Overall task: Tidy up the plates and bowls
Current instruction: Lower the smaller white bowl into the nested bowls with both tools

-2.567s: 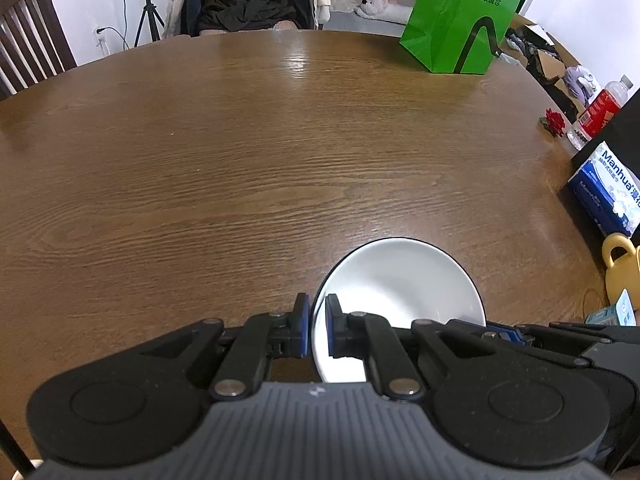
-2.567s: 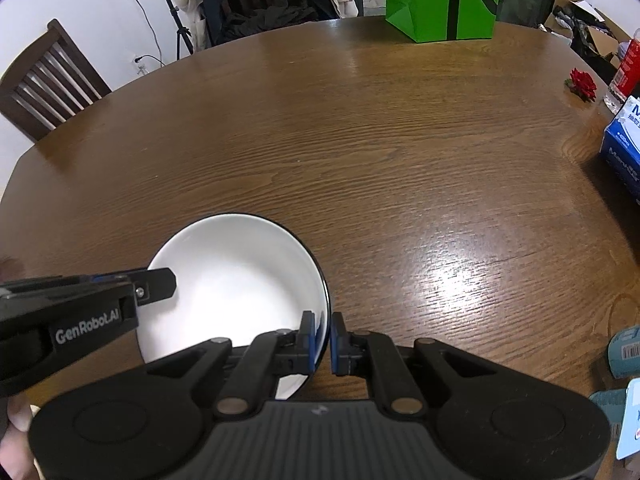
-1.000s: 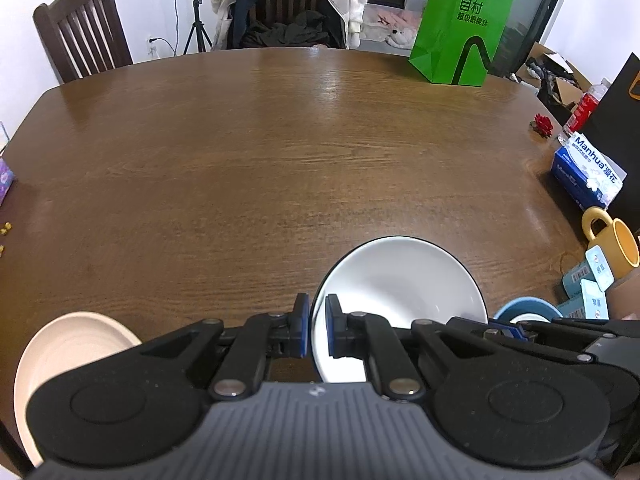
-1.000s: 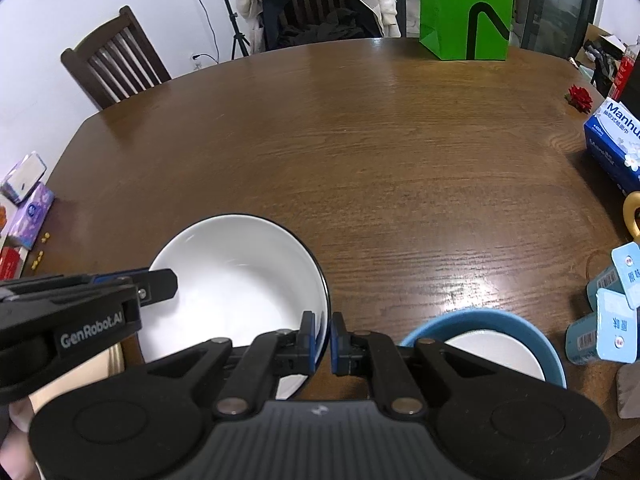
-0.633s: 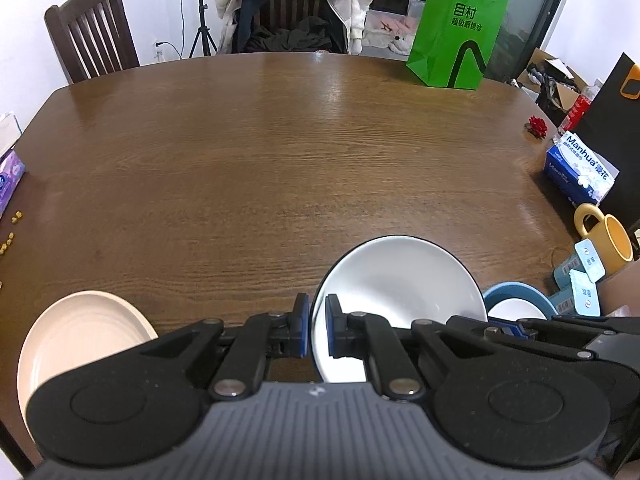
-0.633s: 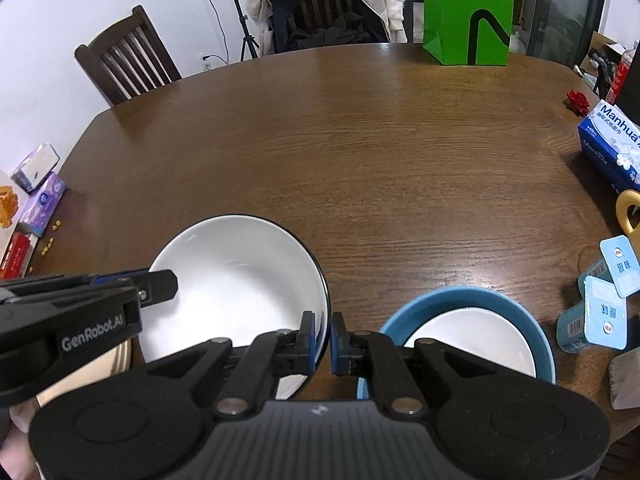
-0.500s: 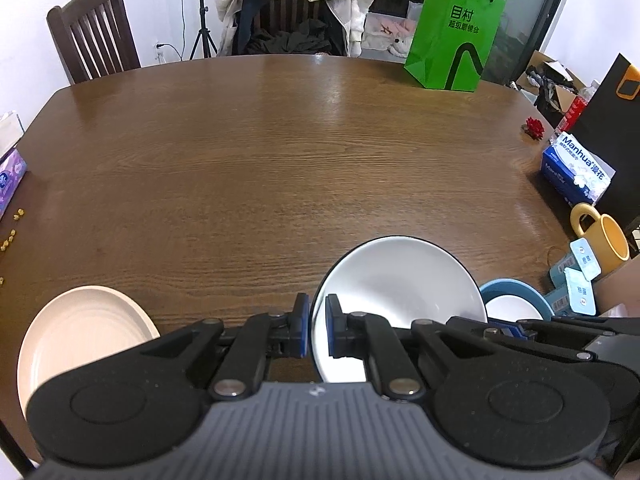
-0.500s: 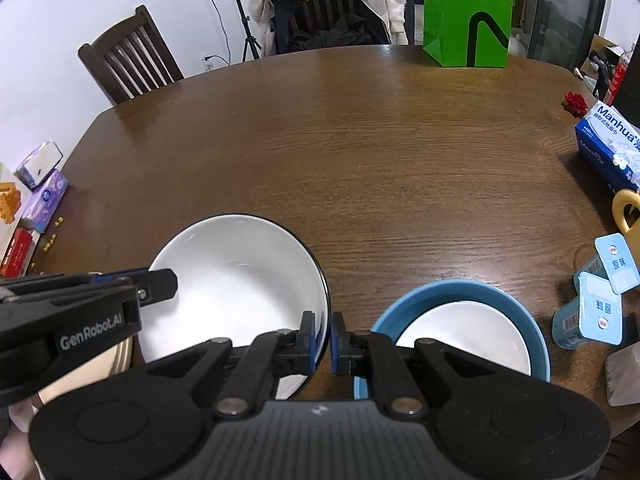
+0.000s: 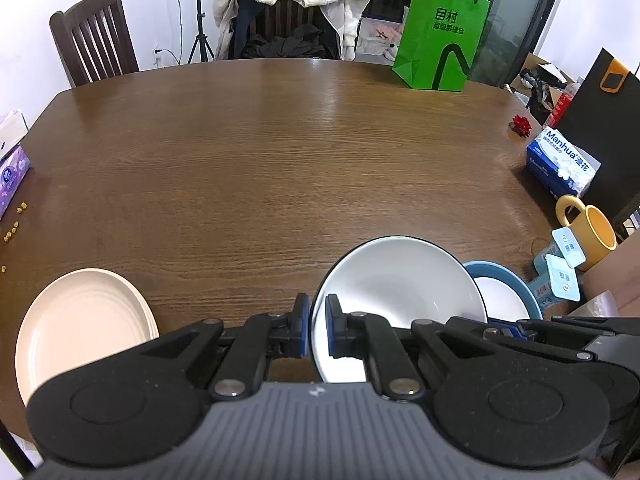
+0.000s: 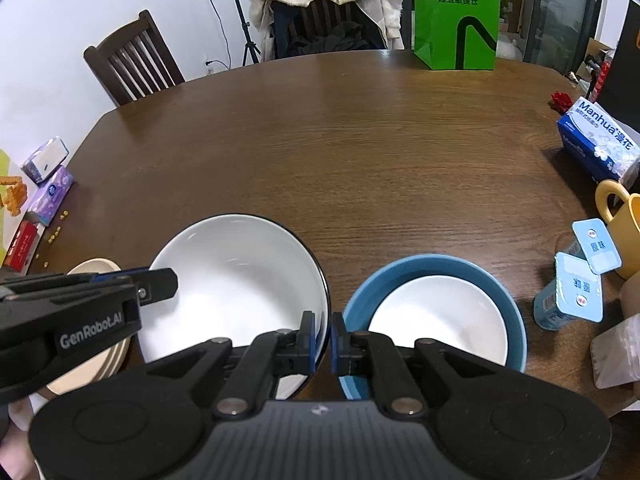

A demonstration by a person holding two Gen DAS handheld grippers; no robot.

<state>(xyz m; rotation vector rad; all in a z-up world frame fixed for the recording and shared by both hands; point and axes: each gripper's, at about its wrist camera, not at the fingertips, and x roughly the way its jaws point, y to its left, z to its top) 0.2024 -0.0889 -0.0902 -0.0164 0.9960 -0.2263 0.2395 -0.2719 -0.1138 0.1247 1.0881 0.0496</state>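
Both the left gripper [image 9: 316,326] and the right gripper [image 10: 321,338] are clamped on the white dark-rimmed ceramic bowl [image 10: 236,280], carried, unplaced. Blue-rimmed bowl [image 10: 436,312] at 3 o'clock, beige round plate [image 9: 80,328] at 9 o'clock; nothing stacked.

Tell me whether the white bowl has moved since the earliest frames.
Yes. The white bowl, clamped by both tongs, has come back toward the near edge of the table: the green bag looks farther off, and the blue bowl now shows beside it.

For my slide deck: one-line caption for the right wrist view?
Both hand-held grippers clamp the white bowl by its rim, beside a blue bowl on the wooden table.
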